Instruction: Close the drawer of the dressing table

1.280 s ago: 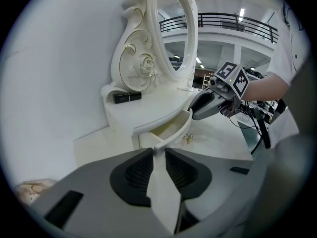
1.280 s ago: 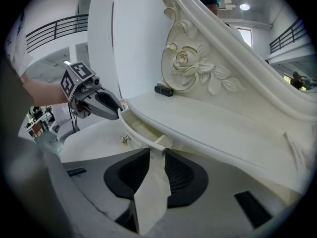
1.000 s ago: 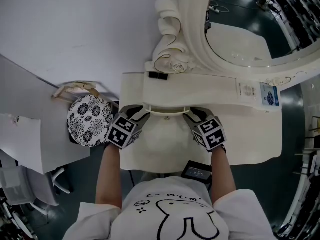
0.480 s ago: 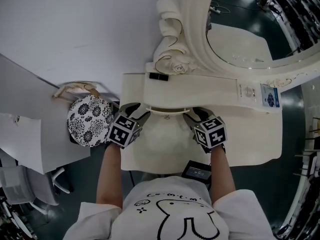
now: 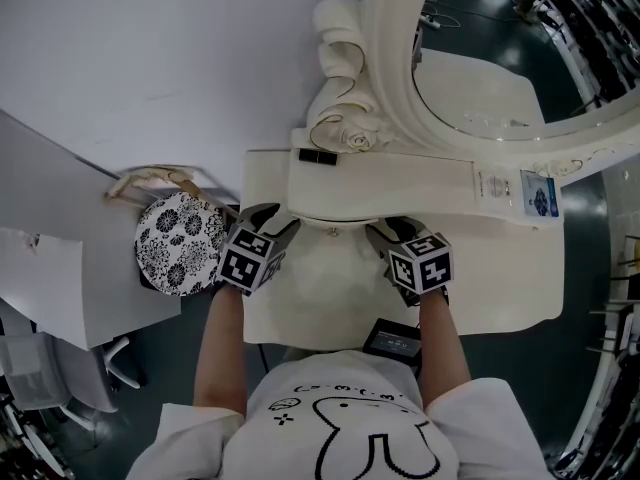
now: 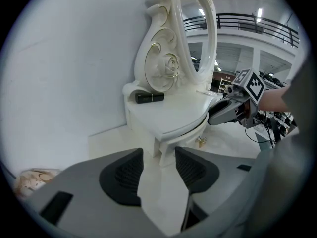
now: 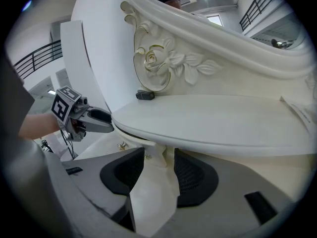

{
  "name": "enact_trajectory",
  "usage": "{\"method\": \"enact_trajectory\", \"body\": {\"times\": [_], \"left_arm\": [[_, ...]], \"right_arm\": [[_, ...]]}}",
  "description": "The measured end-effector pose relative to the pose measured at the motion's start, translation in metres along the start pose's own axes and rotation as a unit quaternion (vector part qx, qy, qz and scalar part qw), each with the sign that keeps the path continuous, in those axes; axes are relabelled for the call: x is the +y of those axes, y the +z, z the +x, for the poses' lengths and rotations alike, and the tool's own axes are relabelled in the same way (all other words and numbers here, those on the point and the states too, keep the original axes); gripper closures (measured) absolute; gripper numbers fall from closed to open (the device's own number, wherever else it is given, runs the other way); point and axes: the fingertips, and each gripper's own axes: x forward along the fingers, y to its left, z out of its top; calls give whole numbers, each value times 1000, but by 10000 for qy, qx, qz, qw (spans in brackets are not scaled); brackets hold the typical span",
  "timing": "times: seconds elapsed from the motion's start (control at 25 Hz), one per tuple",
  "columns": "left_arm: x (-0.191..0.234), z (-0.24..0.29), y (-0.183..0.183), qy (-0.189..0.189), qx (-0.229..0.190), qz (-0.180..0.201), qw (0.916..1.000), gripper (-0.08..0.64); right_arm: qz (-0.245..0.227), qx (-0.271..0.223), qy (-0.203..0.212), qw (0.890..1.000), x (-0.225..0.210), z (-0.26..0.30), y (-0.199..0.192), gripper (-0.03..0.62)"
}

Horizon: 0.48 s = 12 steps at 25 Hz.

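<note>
The cream dressing table point(image 5: 400, 183) stands under its oval mirror point(image 5: 480, 78). Its curved drawer point(image 5: 333, 225) sits almost wholly beneath the tabletop, and only a thin rim and the small brass knob point(image 6: 200, 142) show. My left gripper point(image 5: 278, 224) is at the drawer front's left end and my right gripper point(image 5: 391, 230) at its right end. Both have just been opening. In the left gripper view the drawer's corner lies between the spread fingers point(image 6: 129, 175), untouched by the pads. In the right gripper view the pads point(image 7: 193, 170) likewise stand apart around the white front.
A small black object point(image 5: 317, 155) lies at the tabletop's back left, and printed labels point(image 5: 538, 190) lie at its right. A stool with a black-and-white patterned seat point(image 5: 180, 240) stands left of the table. A black device point(image 5: 395, 343) hangs at the person's waist.
The drawer front has slid in under the tabletop, so the dark gap is gone. Both grippers followed it a little toward the table, and their jaws stand wider.
</note>
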Motion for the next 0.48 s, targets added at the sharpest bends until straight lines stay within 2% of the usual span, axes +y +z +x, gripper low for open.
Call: {"method": "enact_trajectory", "body": {"times": [0.24, 0.48], "left_arm": [[3, 3, 3, -11, 33, 38, 10000, 325], [7, 7, 6, -15, 34, 16, 10000, 325]], "right_arm": [[155, -46, -69, 9998, -4, 3, 2, 426], [536, -150, -119, 9984, -9, 7, 5, 426]]}}
